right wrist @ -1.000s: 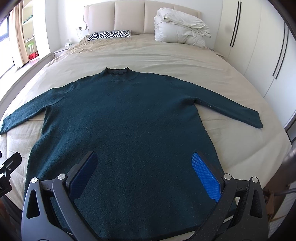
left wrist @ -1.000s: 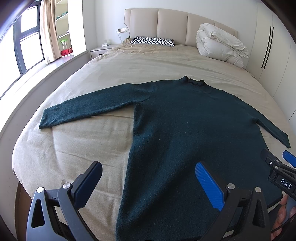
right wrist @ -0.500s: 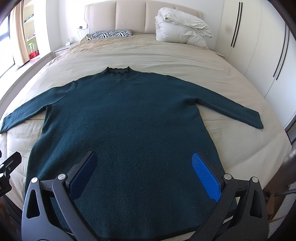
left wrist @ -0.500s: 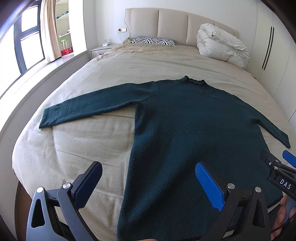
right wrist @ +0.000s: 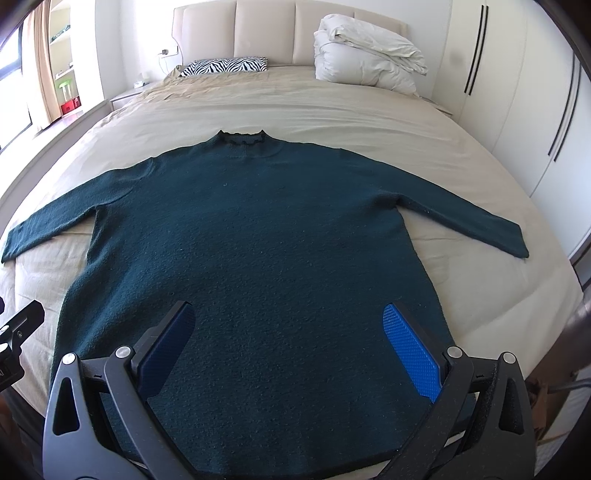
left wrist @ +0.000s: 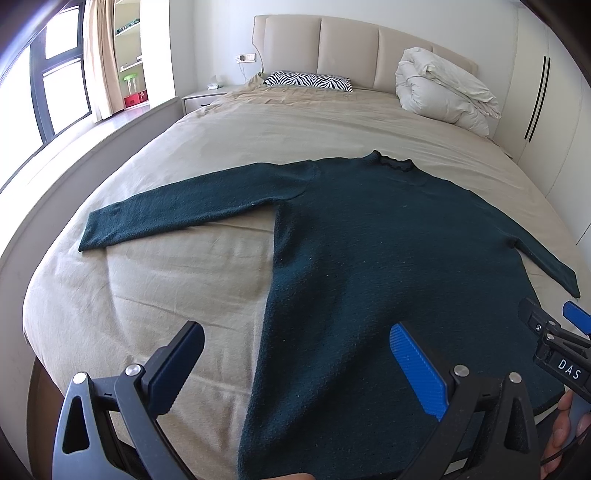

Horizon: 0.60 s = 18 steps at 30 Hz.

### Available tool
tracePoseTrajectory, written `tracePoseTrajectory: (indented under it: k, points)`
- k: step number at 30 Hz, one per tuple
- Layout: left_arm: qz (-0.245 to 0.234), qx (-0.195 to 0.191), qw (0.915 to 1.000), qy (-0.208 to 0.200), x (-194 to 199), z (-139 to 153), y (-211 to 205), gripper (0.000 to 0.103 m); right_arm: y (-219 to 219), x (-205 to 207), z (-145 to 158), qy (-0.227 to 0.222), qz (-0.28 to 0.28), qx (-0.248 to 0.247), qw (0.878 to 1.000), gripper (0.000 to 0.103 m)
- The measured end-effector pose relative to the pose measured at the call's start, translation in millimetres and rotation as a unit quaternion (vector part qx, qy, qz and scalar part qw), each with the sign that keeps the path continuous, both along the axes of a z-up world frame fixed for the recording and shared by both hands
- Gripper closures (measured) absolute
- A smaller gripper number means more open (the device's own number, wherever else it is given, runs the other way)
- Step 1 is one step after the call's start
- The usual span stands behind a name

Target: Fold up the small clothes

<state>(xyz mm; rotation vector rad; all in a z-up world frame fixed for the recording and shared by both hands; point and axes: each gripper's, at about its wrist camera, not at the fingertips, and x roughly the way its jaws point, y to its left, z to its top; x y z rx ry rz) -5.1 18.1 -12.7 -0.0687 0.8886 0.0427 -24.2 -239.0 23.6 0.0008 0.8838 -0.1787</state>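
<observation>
Sweater of dark teal knit wool lies flat and face-up on the beige-sheeted bed, its frilled collar toward the padded cream headboard and both long sleeves spread outward to the sides. The hem lies near the foot edge of the bed, closest to the cameras. The left tool hangs above the sweater's left side edge near the hem, its jaws spread wide with nothing between them; one finger sits over bare sheet, the other over knit. The right tool hovers above the lower middle of the sweater body, jaws likewise spread wide and empty, both blue-padded fingers over the fabric. Neither tool visibly touches the cloth. At the head of the bed a zebra-striped pillow lies just left of a bundled white duvet. White wardrobe doors stand to the right.
</observation>
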Motion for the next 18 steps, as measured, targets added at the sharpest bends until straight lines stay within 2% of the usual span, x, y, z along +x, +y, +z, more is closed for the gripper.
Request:
tracePoseTrajectory:
  k: [18]
  points:
    - [0.012,-0.01,0.9998,0.01,3,-7,12,0.0,11,4,-7,0.011,0.007,-0.003,1.0,0.0]
